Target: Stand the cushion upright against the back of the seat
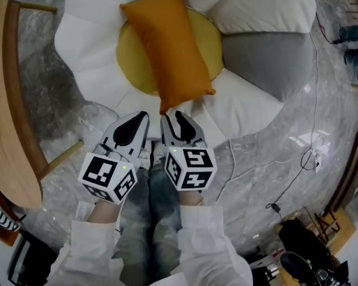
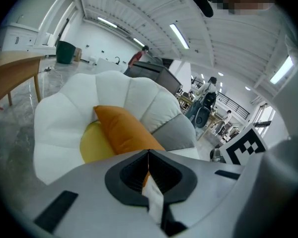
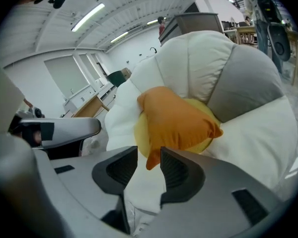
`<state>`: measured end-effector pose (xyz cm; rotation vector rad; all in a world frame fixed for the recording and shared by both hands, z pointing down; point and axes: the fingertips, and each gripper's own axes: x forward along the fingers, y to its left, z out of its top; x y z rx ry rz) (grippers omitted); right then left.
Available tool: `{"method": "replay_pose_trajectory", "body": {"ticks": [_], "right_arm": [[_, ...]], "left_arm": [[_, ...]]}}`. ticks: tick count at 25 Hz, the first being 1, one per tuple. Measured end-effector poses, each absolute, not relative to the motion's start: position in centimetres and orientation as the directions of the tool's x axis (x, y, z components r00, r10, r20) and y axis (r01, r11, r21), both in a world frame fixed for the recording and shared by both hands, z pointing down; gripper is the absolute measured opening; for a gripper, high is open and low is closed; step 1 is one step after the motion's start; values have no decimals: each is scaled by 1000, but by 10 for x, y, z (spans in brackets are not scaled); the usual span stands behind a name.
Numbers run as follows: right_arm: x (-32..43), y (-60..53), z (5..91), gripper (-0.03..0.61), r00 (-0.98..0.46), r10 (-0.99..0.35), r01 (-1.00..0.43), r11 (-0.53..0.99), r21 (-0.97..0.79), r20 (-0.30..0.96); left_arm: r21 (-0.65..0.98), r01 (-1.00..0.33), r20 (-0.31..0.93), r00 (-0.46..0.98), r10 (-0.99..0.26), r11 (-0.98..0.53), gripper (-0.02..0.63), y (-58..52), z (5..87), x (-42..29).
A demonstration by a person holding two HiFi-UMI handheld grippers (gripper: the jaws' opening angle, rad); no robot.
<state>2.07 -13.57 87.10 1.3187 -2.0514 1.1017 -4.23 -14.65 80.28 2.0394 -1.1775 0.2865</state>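
An orange cushion (image 1: 173, 46) lies flat across the yellow middle of a flower-shaped seat (image 1: 95, 58) with white petals and one grey petal. Its near corner points at both grippers, which are side by side just in front of the seat. My left gripper (image 1: 137, 124) is shut, its tips meeting with nothing held (image 2: 148, 155); the cushion (image 2: 124, 130) lies just beyond. My right gripper (image 1: 180, 124) is open (image 3: 149, 155), and the cushion's lower corner (image 3: 176, 120) shows past the gap, untouched. The seat's back petals (image 3: 188, 58) rise behind the cushion.
A wooden table (image 1: 6, 100) stands to the left of the seat. Cables (image 1: 286, 177) run over the marble floor on the right, with dark bags (image 1: 304, 243) at the lower right. People and equipment (image 2: 208, 90) are far behind the seat.
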Motion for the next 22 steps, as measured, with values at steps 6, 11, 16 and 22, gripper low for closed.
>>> {"method": "replay_pose_trajectory", "body": {"ticks": [6, 11, 16, 22], "right_arm": [[17, -130, 905, 164, -432, -466, -897, 133, -422, 772], [10, -129, 922, 176, -442, -444, -886, 78, -458, 780], [6, -133, 933, 176, -454, -447, -870, 34, -492, 771], [11, -139, 938, 121, -424, -456, -887, 34, -461, 783]], "left_arm": [[531, -814, 533, 536, -655, -234, 6, -140, 816, -44], [539, -814, 533, 530, -660, -218, 6, -142, 824, -45], [534, -815, 540, 534, -651, -225, 6, -144, 830, -46], [541, -815, 537, 525, -660, -208, 6, -145, 831, -49]]}}
